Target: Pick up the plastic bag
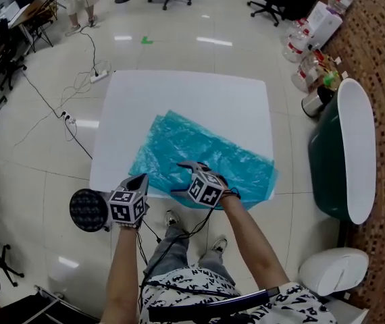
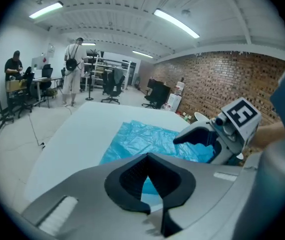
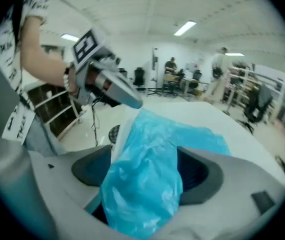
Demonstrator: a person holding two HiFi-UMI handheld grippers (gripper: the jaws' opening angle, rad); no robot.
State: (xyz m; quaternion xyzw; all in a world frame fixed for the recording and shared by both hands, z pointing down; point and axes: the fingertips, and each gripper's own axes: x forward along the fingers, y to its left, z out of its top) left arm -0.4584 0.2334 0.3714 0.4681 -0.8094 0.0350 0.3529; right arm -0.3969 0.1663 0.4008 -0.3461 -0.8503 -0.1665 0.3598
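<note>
- The blue plastic bag (image 1: 206,150) lies spread and crumpled on the white table (image 1: 179,93), with its near edge at the table's near edge
- The right gripper (image 1: 191,169) sits over that near edge of the bag; its own view shows the jaws standing wide, with a bunched fold of the blue film rising between them and filling the gap, but the pads do not pinch it
- The left gripper (image 2: 148,156) hangs just off the table's near edge, beside the bag's near-left corner; its jaws meet at the tips with nothing between them, and the blue seen past them is the bag lying on the table beyond
- Step in hand, as I judge it: the grasp itself. Nearly all of the bag rests on the table and neither gripper has a hold on it, so the pick-up is not yet done
- The next move calls for the right jaws to close firmly on the gathered fold, deep enough that the thin, slippery film cannot slide out, and only then to lift
- The left gripper is well placed to open and take the near-left corner, which would likely keep the wide sheet from dragging across the table as it rises
</note>
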